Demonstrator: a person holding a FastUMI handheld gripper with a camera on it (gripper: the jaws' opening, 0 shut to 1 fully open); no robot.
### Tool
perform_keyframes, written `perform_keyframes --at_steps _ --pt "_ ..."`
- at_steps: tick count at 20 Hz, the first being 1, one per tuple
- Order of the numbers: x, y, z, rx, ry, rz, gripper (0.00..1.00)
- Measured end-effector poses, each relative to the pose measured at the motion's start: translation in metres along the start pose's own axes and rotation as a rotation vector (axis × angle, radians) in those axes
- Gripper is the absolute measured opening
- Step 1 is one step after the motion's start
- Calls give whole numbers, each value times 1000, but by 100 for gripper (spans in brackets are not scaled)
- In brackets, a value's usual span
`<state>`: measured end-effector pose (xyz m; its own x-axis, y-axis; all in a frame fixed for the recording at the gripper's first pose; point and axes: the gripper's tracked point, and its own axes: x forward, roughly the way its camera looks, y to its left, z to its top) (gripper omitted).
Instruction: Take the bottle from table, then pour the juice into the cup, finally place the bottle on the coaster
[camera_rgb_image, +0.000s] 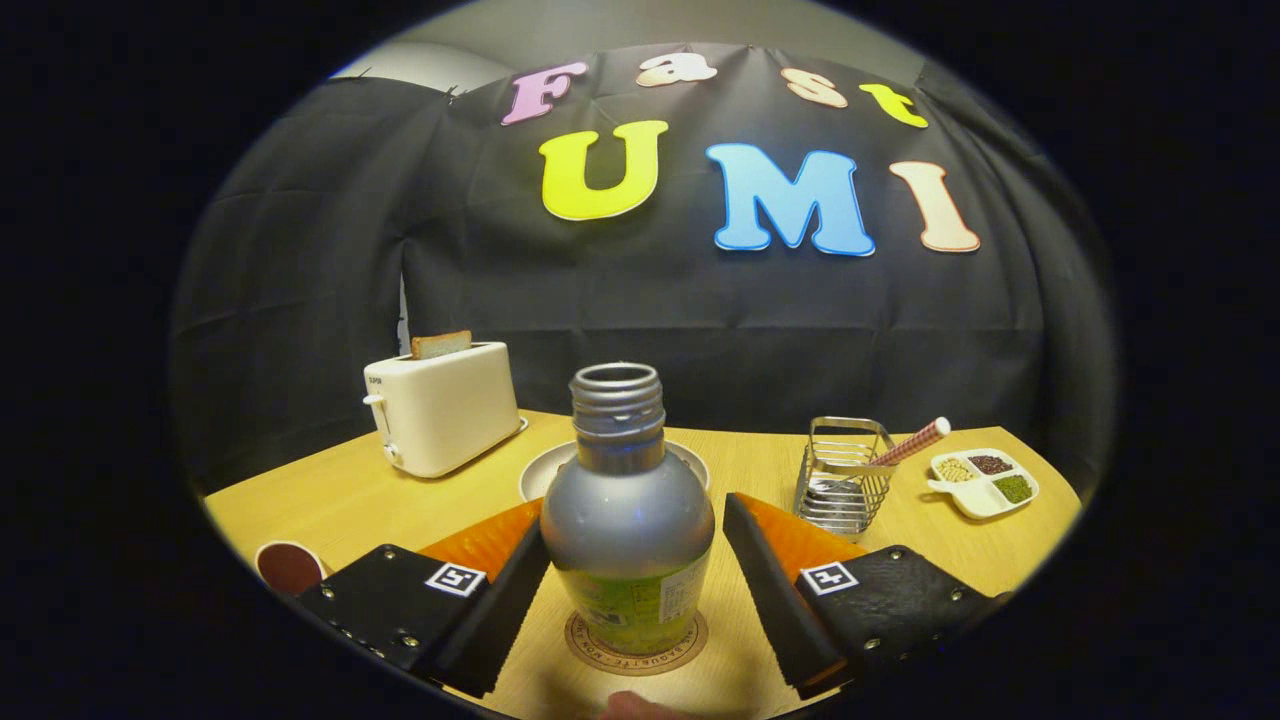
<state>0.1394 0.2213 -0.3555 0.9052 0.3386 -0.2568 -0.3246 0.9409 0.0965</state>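
A grey, uncapped bottle (628, 530) with a green label stands upright on a round brown coaster (592, 648) on the wooden table. It sits between the fingers of my gripper (632, 515). The left finger lies close against the bottle's side, while a narrow gap shows between the right finger and the bottle, so the gripper is open. A paper cup (288, 567) with dark contents stands to the left, beside the left finger's base.
A white toaster (445, 405) holding a bread slice stands back left. A white plate (540, 475) lies just behind the bottle. To the right are a wire basket (842, 480) with a striped stick and a divided dish (985, 482) of beans.
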Motion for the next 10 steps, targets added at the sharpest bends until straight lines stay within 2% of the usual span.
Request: perform_keyframes --at_steps 3,7,10 --pt "-20 -2 43 12 -64 -22 99" --pt "-64 -25 122 48 -151 -119 99" --pt "-101 -43 186 37 -210 -163 99"
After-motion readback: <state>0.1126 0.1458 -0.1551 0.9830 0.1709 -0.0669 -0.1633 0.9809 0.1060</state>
